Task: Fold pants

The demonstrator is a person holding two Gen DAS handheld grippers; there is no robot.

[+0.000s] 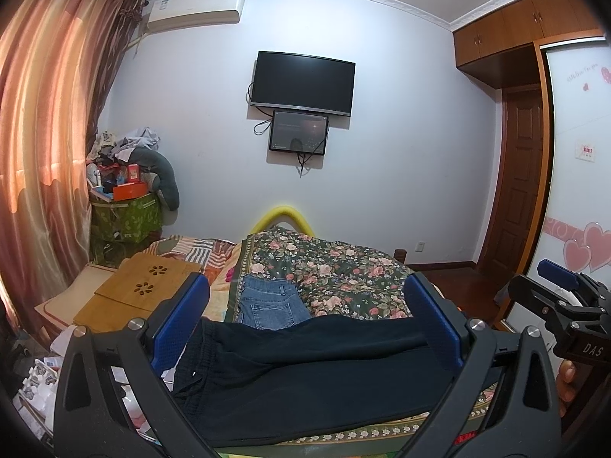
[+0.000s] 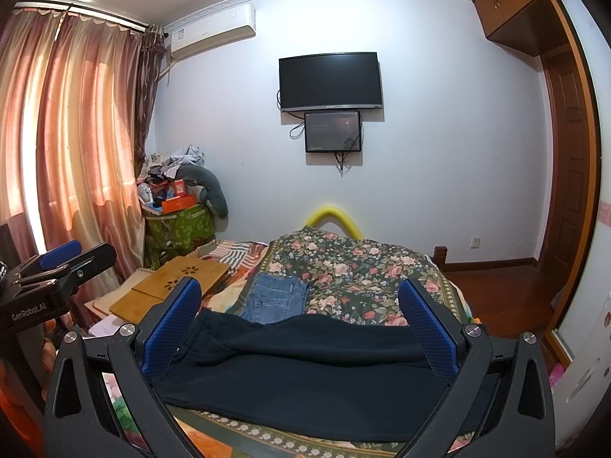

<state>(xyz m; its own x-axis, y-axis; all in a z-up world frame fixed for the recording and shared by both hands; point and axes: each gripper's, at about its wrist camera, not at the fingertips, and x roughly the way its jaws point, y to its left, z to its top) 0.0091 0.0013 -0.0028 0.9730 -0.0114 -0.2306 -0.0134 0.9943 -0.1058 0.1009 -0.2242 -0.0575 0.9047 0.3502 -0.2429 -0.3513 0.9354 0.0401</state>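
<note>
your dark pants (image 1: 305, 374) are lying across the near edge of the bed (image 1: 343, 267), looks only partly folded. left tongs (image 1: 305, 328) and right tongs (image 2: 301, 324) both spread wide, gripping nothing. 1 folded pair of jeans (image 1: 271, 305) sits behind.

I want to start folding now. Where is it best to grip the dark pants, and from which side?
Probably grip the dark pants at the elastic waistband on their left end, coming from the near edge of the bed: that hem lies flat, bunched and exposed.

Both the left gripper (image 1: 305, 320) and right gripper (image 2: 301, 324) have black frames, silver screws, and blue textured fingers (image 1: 182, 316).
</note>
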